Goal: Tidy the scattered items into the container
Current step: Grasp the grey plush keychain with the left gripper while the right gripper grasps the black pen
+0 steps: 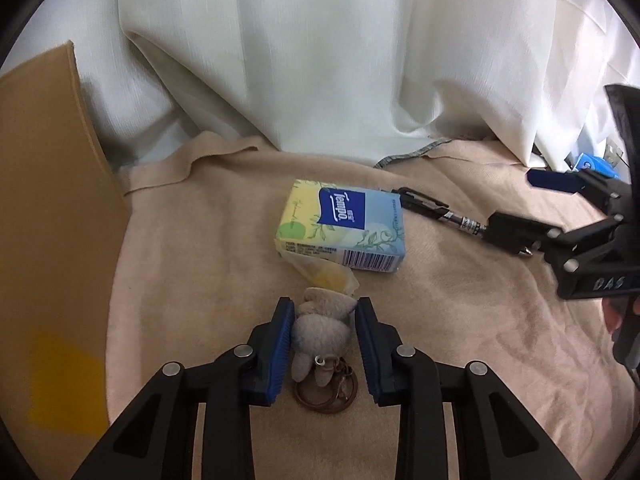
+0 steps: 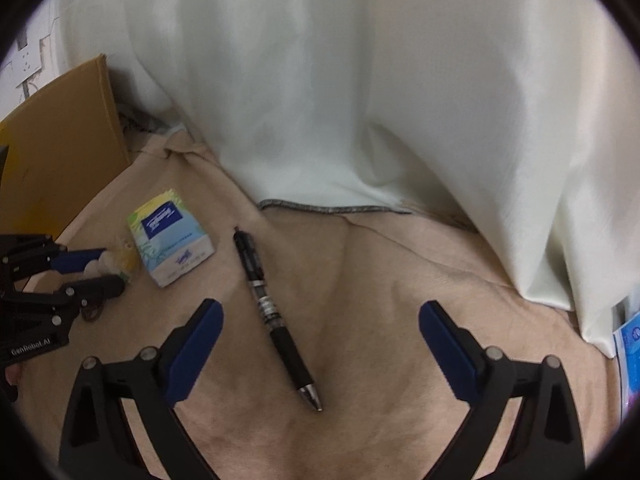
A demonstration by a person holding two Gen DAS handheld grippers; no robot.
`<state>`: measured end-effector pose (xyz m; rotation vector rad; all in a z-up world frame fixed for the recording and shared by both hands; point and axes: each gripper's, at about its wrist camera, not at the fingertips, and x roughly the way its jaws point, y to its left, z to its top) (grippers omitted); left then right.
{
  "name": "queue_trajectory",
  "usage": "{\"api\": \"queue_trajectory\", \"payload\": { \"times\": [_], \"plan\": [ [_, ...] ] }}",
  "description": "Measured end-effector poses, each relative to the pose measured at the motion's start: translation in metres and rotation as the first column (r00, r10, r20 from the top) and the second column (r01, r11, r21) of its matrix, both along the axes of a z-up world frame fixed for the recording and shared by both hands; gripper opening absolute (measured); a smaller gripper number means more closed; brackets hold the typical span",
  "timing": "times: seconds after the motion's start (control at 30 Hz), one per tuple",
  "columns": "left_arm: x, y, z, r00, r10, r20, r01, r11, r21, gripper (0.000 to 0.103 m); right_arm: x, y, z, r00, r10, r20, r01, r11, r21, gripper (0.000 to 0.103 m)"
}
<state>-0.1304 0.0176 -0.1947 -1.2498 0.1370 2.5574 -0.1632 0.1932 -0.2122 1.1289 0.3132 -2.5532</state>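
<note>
We have the left gripper (image 1: 324, 312) narrowed around the plush keychain (image 1: 320, 330), left pad touching; right gripper (image 2: 320, 320) wide over the pen (image 2: 276, 320). Tissue pack (image 1: 342, 230) between; box (image 1: 48, 240) left.

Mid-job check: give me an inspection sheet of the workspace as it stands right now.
Surface: beige blanket, wrinkled.
Job's things: tissue pack; black pen; plush keychain; yellow wrapper against the pack; cardboard box at left.
Clutter: blue packets at right edge.
Grippers: left gripper open, straddling the keychain; right gripper open wide, over the pen.
Cables: nothing seen.
Surroundings: white curtain; wall socket.
</note>
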Motion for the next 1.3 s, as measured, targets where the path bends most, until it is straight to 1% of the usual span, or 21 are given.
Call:
{"api": "queue_trajectory", "payload": {
  "times": [0.03,0.07,0.1,0.13,0.17,0.33,0.4,0.47,0.5,0.53,0.57,0.7,0.83,0.87,1.03,1.07,1.13,1.17,1.23,1.27,1.3],
  "plan": [
    [0.002,0.000,0.003,1.000,0.000,-0.011,0.000,1.000,-0.003,0.031,0.000,-0.001,-0.002,1.000,0.005,0.004,-0.005,1.000,0.000,0.094],
    [0.004,0.000,0.005,1.000,0.000,-0.013,0.000,1.000,-0.006,0.031,-0.001,-0.002,-0.004,1.000,0.009,0.012,-0.009,1.000,-0.006,0.088],
    [0.005,-0.001,0.007,1.000,0.003,-0.014,-0.004,1.000,-0.008,0.031,-0.003,-0.001,-0.006,1.000,0.012,0.027,-0.011,1.000,-0.021,0.083],
    [0.006,-0.001,0.008,1.000,0.008,-0.016,-0.008,1.000,-0.006,0.031,-0.005,-0.001,-0.009,0.999,0.016,0.044,-0.014,0.999,-0.034,0.076],
    [0.007,-0.002,0.009,1.000,0.006,-0.015,-0.006,1.000,0.000,0.030,-0.007,-0.002,-0.013,0.998,0.018,0.064,-0.015,0.999,-0.038,0.073],
    [0.012,-0.004,0.014,1.000,0.015,-0.018,-0.015,1.000,-0.004,0.030,-0.007,-0.007,-0.019,0.997,0.043,0.062,-0.041,0.999,-0.023,0.068],
    [0.014,-0.005,0.015,1.000,0.016,-0.015,-0.016,1.000,0.003,0.030,-0.008,-0.008,-0.020,0.997,0.048,0.063,-0.047,0.999,-0.023,0.062],
    [0.015,-0.005,0.013,1.000,0.016,-0.014,-0.017,1.000,-0.010,0.030,-0.008,-0.008,-0.020,0.996,0.059,0.067,-0.056,0.998,-0.035,0.054],
    [0.015,-0.005,0.012,1.000,0.017,-0.012,-0.017,1.000,-0.015,0.030,-0.008,-0.009,-0.020,0.996,0.064,0.066,-0.062,0.998,-0.033,0.050],
    [0.014,-0.006,0.011,1.000,0.018,-0.009,-0.018,1.000,-0.017,0.030,-0.007,-0.010,-0.019,0.996,0.069,0.064,-0.068,0.997,-0.027,0.043],
    [0.013,-0.007,0.009,1.000,0.018,-0.003,-0.018,1.000,-0.018,0.030,-0.005,-0.012,-0.017,0.996,0.073,0.057,-0.073,0.997,-0.013,0.041],
    [0.011,-0.008,-0.002,1.000,0.017,0.015,-0.017,0.999,-0.029,0.031,-0.001,-0.016,-0.013,0.995,0.094,0.034,-0.094,0.996,-0.008,0.040],
    [0.013,-0.001,-0.006,1.000,-0.004,-0.007,0.003,0.997,-0.071,0.031,-0.006,-0.019,-0.018,0.993,0.106,0.058,-0.107,0.994,0.006,0.040],
    [0.013,-0.001,-0.007,1.000,-0.005,-0.011,0.004,0.997,-0.075,0.031,-0.006,-0.020,-0.017,0.993,0.104,0.049,-0.104,0.995,0.003,0.040],
    [0.010,-0.002,-0.009,1.000,-0.005,-0.011,0.004,0.998,-0.062,0.031,-0.008,-0.016,-0.019,0.993,0.094,0.064,-0.093,0.995,-0.023,0.040],
    [0.010,-0.002,-0.010,1.000,-0.004,-0.010,0.003,0.998,-0.055,0.031,-0.008,-0.016,-0.018,0.994,0.094,0.062,-0.093,0.995,-0.022,0.030],
    [0.007,-0.005,-0.009,1.000,0.014,0.011,-0.014,0.999,-0.033,0.030,-0.008,-0.015,-0.018,0.993,0.097,0.061,-0.096,0.995,-0.015,0.017],
    [0.005,-0.006,-0.008,0.999,0.028,0.023,-0.028,0.999,-0.019,0.028,-0.008,-0.015,-0.018,0.993,0.098,0.060,-0.097,0.995,-0.007,0.016],
    [0.002,-0.011,-0.006,0.999,0.038,0.026,-0.039,0.999,0.031,0.028,-0.005,-0.013,-0.015,0.992,0.111,0.054,-0.110,0.994,-0.013,0.015],
    [0.003,-0.011,-0.006,0.999,0.035,0.022,-0.036,0.999,0.035,0.028,-0.003,-0.011,-0.011,0.994,0.103,0.048,-0.102,0.994,-0.026,0.015],
    [0.003,-0.010,-0.006,0.999,0.034,0.013,-0.035,0.999,0.020,0.028,-0.002,-0.009,-0.007,0.994,0.096,0.045,-0.094,0.995,-0.037,0.015]
  ]
}}
